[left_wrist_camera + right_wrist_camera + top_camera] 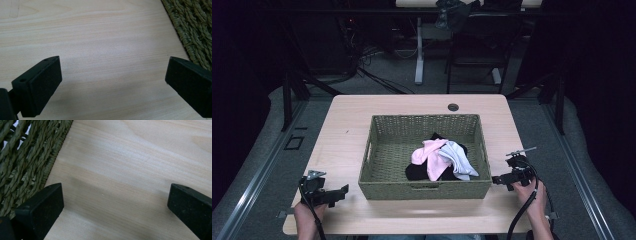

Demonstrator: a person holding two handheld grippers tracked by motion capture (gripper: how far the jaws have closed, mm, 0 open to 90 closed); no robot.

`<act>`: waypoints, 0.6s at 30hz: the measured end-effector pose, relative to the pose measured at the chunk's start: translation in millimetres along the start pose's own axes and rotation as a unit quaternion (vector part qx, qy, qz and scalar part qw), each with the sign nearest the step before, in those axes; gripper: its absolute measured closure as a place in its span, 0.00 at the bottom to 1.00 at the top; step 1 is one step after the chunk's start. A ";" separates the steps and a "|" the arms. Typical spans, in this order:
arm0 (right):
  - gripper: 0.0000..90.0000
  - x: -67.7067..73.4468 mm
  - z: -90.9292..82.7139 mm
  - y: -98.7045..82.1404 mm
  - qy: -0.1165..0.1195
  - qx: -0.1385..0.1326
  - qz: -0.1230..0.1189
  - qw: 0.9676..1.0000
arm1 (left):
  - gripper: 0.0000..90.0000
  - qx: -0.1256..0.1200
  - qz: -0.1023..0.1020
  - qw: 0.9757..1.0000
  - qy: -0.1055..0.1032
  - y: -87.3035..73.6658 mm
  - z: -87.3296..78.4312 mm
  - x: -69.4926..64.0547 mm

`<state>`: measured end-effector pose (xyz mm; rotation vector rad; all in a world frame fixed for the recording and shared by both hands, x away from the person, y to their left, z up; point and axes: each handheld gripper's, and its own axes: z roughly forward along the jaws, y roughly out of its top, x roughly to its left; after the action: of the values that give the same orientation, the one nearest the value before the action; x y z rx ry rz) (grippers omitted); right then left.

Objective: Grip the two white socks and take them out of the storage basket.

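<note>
A green woven basket stands in the middle of the light wooden table. Inside it lie a pink garment, a pale blue-grey one and dark cloth beneath them. My left gripper rests near the table's front left, beside the basket's left corner, held by a hand. Its jaws stand wide apart over bare wood, left gripper, with the basket wall at the upper right. My right gripper sits at the basket's right front corner; in its own view the right gripper is open, and the basket wall is at the left.
A round cable hole sits at the table's far edge. Beyond the table stand a desk leg and dark chairs on grey floor. Cables trail from both grippers toward the front edge. Bare wood lies left, right and in front of the basket.
</note>
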<state>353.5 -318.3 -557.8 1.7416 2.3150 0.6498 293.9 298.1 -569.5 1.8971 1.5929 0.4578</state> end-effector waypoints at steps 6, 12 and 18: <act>0.00 0.2 0.8 0.1 0.004 -0.001 0.003 1.000 | 0.01 -0.001 0.000 1.000 -0.001 0.3 0.4 0.2; 0.00 -0.8 0.7 0.8 0.002 0.004 -0.001 1.000 | 0.01 0.000 -0.005 1.000 0.000 -0.5 0.4 1.5; 0.00 -0.3 2.9 3.6 0.004 0.003 0.000 1.000 | 0.01 0.000 -0.007 1.000 0.004 -0.6 0.1 2.9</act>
<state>357.8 -317.1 -558.9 1.7435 2.3243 0.6514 294.1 300.9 -570.4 1.8852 1.6103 0.4588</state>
